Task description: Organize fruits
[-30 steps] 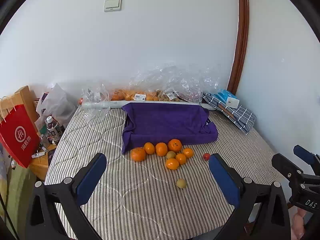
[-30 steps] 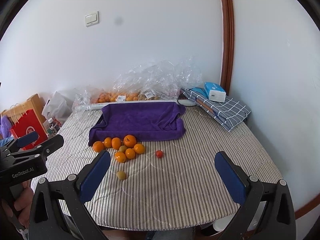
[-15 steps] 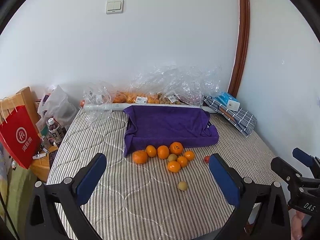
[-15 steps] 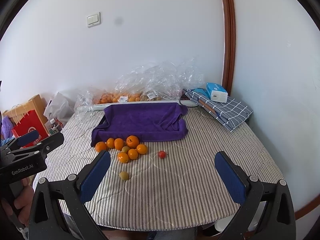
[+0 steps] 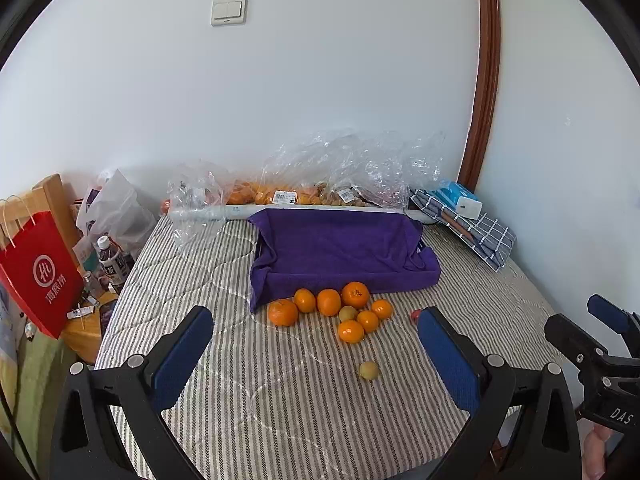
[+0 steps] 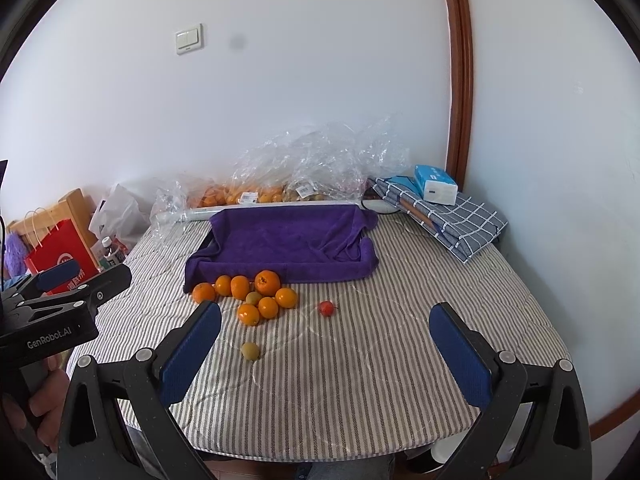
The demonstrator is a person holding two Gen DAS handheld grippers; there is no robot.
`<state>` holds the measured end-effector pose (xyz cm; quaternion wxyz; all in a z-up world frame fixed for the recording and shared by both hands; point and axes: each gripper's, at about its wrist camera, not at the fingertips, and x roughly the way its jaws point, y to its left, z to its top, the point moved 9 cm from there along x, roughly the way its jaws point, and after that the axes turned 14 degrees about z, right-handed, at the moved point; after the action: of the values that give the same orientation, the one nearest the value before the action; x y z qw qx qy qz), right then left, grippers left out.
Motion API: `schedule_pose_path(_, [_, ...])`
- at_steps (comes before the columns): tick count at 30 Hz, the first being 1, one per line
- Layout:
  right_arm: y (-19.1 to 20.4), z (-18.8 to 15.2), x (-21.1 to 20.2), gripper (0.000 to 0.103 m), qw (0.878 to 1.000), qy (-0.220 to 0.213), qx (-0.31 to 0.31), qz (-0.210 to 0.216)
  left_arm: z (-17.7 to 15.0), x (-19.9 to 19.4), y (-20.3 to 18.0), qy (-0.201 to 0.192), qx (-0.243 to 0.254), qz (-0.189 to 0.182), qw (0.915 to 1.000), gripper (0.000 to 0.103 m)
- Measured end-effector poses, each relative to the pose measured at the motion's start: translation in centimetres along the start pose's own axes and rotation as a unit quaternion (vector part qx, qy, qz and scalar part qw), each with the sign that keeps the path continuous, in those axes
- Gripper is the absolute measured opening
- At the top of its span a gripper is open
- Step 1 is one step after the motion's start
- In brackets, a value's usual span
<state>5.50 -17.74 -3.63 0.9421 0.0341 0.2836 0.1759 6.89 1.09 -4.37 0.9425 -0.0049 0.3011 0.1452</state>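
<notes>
Here, a cluster of oranges (image 5: 329, 309) lies on the striped table cover (image 5: 280, 400), pressed up against the front edge of a purple towel (image 5: 340, 248) draped over a shallow tray. The oranges are bright and glossy, mostly small and round; the largest (image 5: 355, 294) sits touching the towel and shows a dark stem scar on top. Tucked among them is a dull yellow-green fruit (image 5: 347, 313), smaller than its neighbours. A second yellow-green fruit (image 5: 369, 370) rests alone on the cover, apart from the cluster on the near side. A small red fruit (image 6: 326, 308) lies off to the right of the group, by itself — in the left wrist view it is half hidden behind a blue finger pad.

The left gripper (image 5: 316, 356) hovers above the near part of the table with its jaws spread wide, holding nothing. The right gripper (image 6: 326, 354) is likewise spread wide and empty, near the table's front edge.

Behind the towel, against the wall, crumpled clear plastic bags (image 5: 352, 172) hold more orange fruit. A folded checked cloth (image 6: 448, 220) with a blue tissue pack (image 6: 434, 184) on it sits at the far right corner — a red paper bag (image 5: 38, 276) stands beside the table on the left.
</notes>
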Motion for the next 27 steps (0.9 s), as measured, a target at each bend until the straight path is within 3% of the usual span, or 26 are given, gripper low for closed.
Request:
schedule_pose_path(17, [-0.2,0.2,1.4,0.103,1.000,0.004,0.000,0.003,0.2,1.6,1.2,0.005,-0.013,0.002,0.9999,0.103])
schedule_pose_path(27, [-1.6,-0.8,6.0,0.103,1.000,0.016,-0.018,-0.006,-0.6,6.7,2.1,0.027,-0.015,0.019,0.9993,0.103])
